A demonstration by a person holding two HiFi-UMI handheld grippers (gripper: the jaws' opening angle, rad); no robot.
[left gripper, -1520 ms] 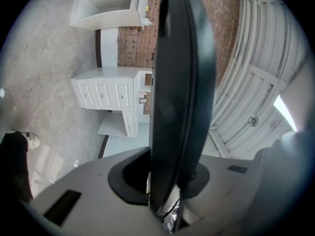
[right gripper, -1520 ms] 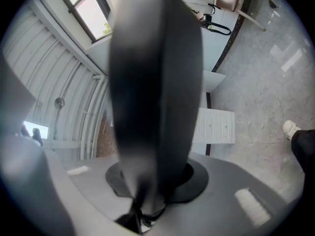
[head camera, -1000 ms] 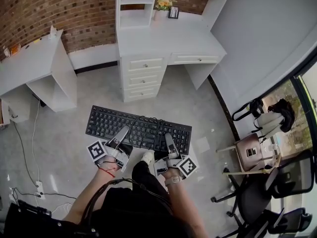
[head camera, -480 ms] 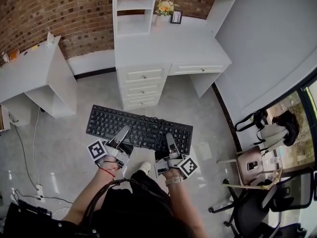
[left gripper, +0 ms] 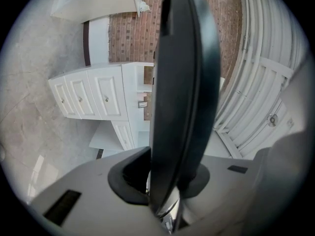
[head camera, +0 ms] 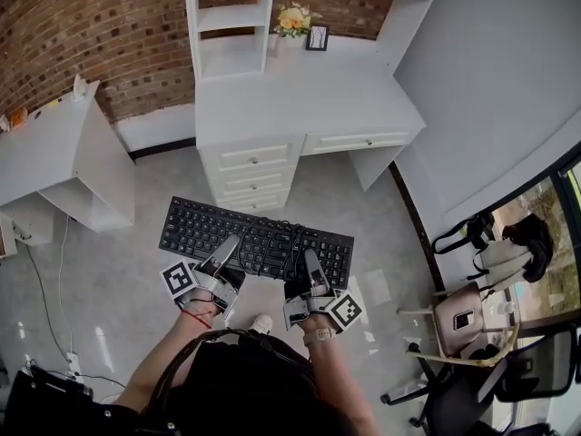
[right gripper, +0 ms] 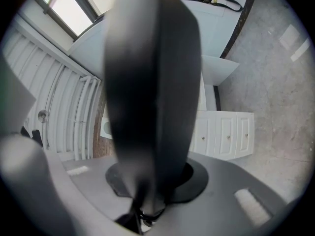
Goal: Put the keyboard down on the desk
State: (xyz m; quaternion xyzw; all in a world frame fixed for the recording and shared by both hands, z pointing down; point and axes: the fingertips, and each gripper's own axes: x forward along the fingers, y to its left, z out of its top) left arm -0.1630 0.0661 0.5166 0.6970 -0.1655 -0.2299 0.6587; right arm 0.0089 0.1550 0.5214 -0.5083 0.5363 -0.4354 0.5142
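Now, the keyboard [head camera: 254, 239]: black, carried in the air above the floor, in front of the desk [head camera: 309, 98] and clear of it.
Left gripper [head camera: 229, 246]: jaws clamped on the keyboard's near long edge, left of the middle.
Right gripper [head camera: 311, 263]: jaws clamped on that same near edge, towards its right end.
Desk top: white; flowers [head camera: 292, 21] and a small frame [head camera: 317, 37] stand by the worktop's back edge.

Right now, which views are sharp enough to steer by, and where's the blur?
Head view: sharp, evenly lit, fisheye bows the desk; keyboard clear. Left gripper view: keyboard edge crisp, fills the centre. Right gripper view: keyboard a blurred dark mass, bright window top left.
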